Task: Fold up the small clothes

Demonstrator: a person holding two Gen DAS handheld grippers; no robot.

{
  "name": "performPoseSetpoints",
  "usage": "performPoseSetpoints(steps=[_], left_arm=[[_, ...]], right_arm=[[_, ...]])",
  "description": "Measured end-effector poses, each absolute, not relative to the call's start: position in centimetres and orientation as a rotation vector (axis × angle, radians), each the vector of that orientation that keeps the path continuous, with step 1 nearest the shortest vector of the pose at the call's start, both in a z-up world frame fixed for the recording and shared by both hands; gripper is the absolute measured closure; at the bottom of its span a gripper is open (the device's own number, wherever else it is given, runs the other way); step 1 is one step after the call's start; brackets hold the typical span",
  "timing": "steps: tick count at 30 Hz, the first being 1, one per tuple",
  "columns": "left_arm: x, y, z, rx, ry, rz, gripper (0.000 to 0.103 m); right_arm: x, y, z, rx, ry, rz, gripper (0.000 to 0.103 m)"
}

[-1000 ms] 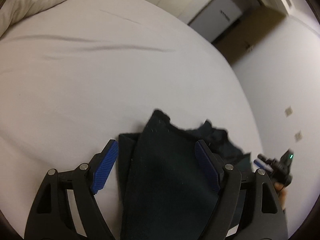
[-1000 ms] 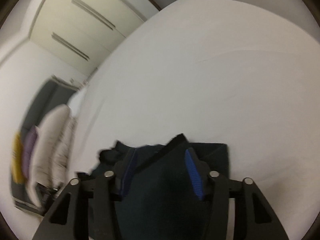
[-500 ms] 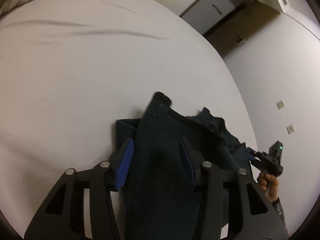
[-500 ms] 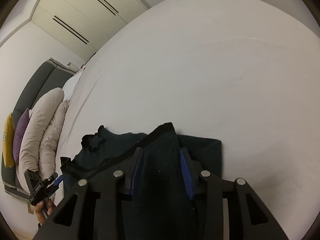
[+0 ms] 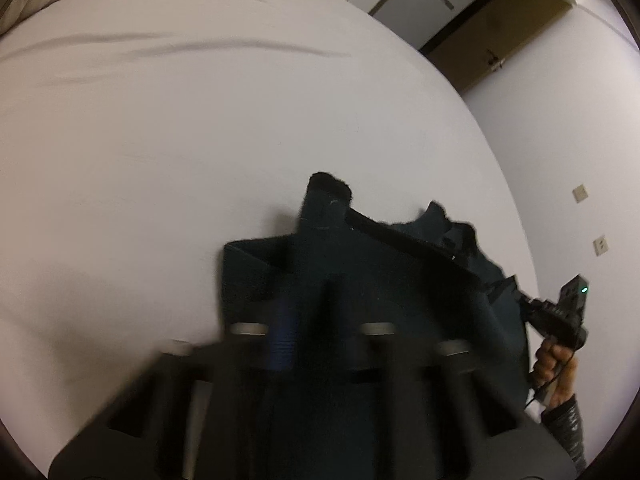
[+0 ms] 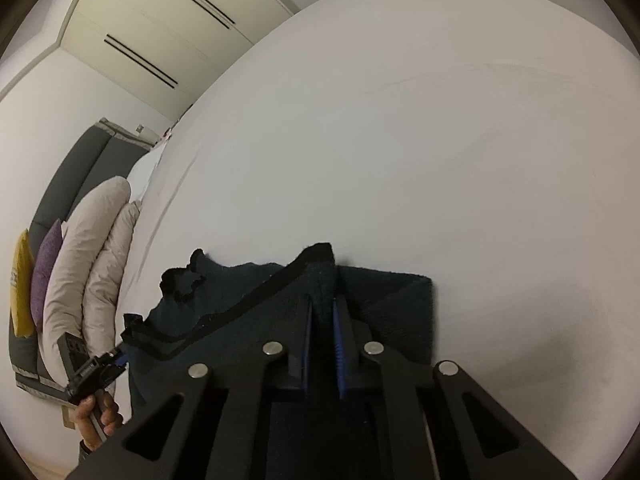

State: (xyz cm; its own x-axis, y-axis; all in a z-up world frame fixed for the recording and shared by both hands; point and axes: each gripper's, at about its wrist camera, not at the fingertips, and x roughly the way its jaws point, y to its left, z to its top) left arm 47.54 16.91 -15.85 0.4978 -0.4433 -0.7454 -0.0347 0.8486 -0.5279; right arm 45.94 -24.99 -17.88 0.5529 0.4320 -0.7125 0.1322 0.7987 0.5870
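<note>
Item: dark garment (image 6: 240, 320) — lies on bed (image 6: 440, 140), near edge, long axis running L–R between both hands. Left gripper (image 5: 308, 312) and right gripper (image 6: 322, 320): fingers just closed, each pinching a near-edge fold; far hem lies ahead.

One dark garment (image 6: 248, 320), two tools (image 5: 308, 312) (image 6: 322, 320), four pillows (image 6: 68, 276), one bed (image 6: 440, 160)
</note>
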Motion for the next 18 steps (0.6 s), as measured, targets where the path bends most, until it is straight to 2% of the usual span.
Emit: performPoseSetpoints(steps=[3, 9, 13, 18], left_arm=[[47.0, 16.2, -15.8, -0.477, 1.000, -0.244, 0.099], [45.6, 18.5, -16.3, -0.606, 0.951, -0.182, 0.099], [45.3, 19.5, -17.4, -0.678, 0.951, -0.157, 0.099], [44.6, 19.3, -17.7, -0.689, 0.919, -0.127, 0.099]], right_arm=[[45.6, -25.2, -17.4, 0.646, 0.958, 0.180, 0.096], [44.3, -26.8, -16.4, 0.688, 0.876, 0.141, 0.096], [44.3, -28.0, -18.2, 0.720, 0.921, 0.078, 0.096], [44.1, -28.4, -18.7, 0.756, 0.892, 0.057, 0.097]])
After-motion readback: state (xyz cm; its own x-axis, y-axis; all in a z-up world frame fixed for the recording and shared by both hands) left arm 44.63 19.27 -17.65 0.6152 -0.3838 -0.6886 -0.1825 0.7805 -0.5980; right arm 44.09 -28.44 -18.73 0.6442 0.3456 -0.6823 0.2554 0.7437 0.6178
